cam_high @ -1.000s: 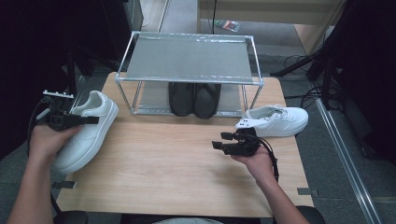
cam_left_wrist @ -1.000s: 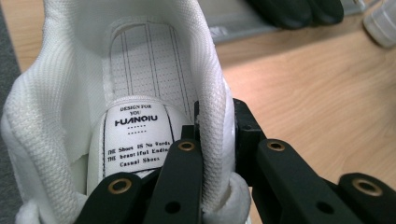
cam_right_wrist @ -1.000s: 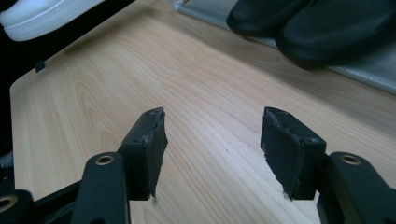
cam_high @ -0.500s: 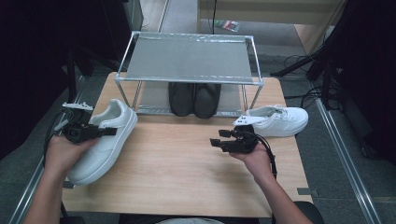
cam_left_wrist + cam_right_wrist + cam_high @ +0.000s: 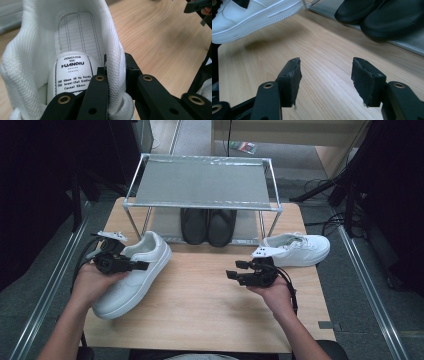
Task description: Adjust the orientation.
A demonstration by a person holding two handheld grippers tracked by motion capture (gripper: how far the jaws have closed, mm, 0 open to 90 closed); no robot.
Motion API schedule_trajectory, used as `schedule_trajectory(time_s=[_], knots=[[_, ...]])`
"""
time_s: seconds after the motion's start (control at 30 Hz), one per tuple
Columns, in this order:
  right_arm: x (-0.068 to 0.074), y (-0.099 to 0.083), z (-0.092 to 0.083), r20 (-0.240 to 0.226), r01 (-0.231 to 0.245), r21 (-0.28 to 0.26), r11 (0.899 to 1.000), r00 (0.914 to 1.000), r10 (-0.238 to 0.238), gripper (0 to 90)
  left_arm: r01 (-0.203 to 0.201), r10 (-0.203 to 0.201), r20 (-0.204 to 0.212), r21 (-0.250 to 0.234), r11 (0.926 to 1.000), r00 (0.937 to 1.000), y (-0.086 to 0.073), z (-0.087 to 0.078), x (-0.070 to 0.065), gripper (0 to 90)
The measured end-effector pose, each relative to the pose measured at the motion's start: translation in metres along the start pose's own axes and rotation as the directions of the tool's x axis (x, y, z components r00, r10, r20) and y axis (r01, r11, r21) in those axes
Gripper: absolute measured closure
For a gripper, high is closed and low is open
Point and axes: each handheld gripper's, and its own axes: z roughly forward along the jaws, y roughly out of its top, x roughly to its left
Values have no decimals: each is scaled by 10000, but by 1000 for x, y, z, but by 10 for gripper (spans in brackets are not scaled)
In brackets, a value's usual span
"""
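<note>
Wooden table [image 5: 200,295] is being used as work surface, metal rack [image 5: 200,185] standing at far edge. White shoe [image 5: 135,270] is being held left of rack, heel collar [image 5: 113,62] being clamped by left gripper [image 5: 132,265]. Right gripper [image 5: 235,270] is being held with jaws apart, nothing between them, in front of rack, beside second white shoe [image 5: 295,251]. Black shoes [image 5: 207,226] are being kept under rack.

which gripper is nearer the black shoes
Right. The right gripper hovers open over the table just in front of the black shoes; the left gripper, clamped on a white sneaker's collar, is farther off to their left.
</note>
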Motion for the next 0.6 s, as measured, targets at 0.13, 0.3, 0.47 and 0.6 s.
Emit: schedule_trajectory(time_s=[0.13,0.3,0.47,0.6], knots=[[0,-4,-7,155,-68,-104,9999,9999,70,420,-351,348,123,212,9992,9993,7,10,-5,846],[-2,-9,-14,401,-170,-165,9997,9990,177,420,-815,799,392,405,9959,9960,18,22,-13,846],[0,-15,-23,756,-211,-400,9990,9969,240,424,-1465,1415,774,629,9872,9869,32,40,-25,845],[4,-19,-30,935,-195,-634,9978,9953,254,426,-1868,1759,1153,916,9781,9776,42,61,-38,844]])
